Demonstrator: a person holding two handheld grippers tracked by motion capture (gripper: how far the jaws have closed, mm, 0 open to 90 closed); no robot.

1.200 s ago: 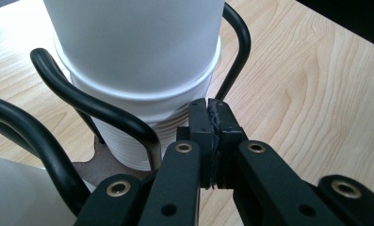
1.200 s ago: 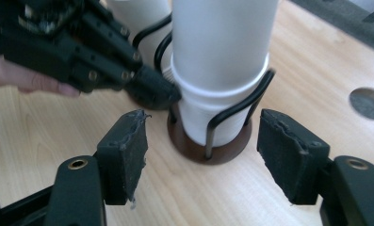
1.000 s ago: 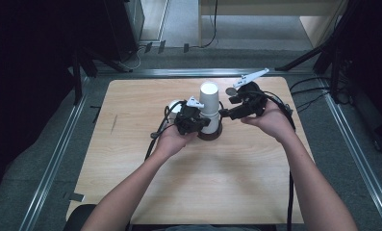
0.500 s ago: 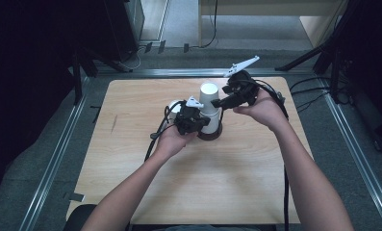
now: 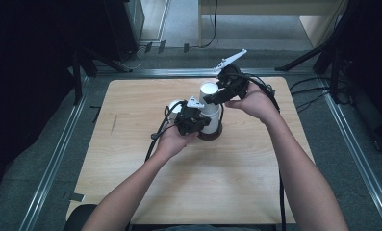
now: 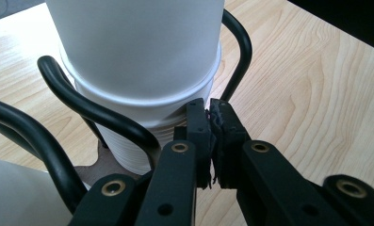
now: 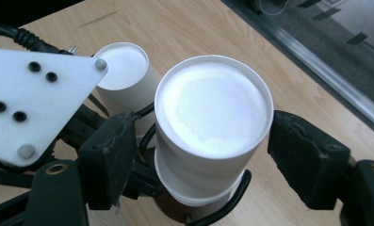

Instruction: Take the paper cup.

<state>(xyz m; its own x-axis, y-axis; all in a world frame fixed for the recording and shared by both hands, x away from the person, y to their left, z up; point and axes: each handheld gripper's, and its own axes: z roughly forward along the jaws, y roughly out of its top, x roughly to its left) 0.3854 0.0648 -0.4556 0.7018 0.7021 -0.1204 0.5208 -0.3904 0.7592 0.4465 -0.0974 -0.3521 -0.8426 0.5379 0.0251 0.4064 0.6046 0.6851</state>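
A stack of upturned white paper cups (image 5: pixel 209 92) stands in a black wire holder (image 6: pixel 81 101) on a round brown base (image 5: pixel 212 136) at mid-table. My right gripper (image 7: pixel 208 157) is open, its two pads on either side of the top cup (image 7: pixel 213 108) without touching it. In the high view the right gripper (image 5: pixel 216 97) comes in from the right at the cup's top. My left gripper (image 6: pixel 209 106) is shut, its tips against the rim of the lower cup (image 6: pixel 142 101); nothing shows between its pads. It sits low at the stack's left (image 5: pixel 191 120).
A second white cup (image 7: pixel 123 70) stands upturned just left of the stack, behind the left gripper. The wooden table (image 5: pixel 203 192) has metal rails along its sides. Cables trail from both grippers across the tabletop and off its edges.
My right gripper has swung up and in from the right, and its open jaws now straddle the top cup. The left gripper has stayed at the stack's base.
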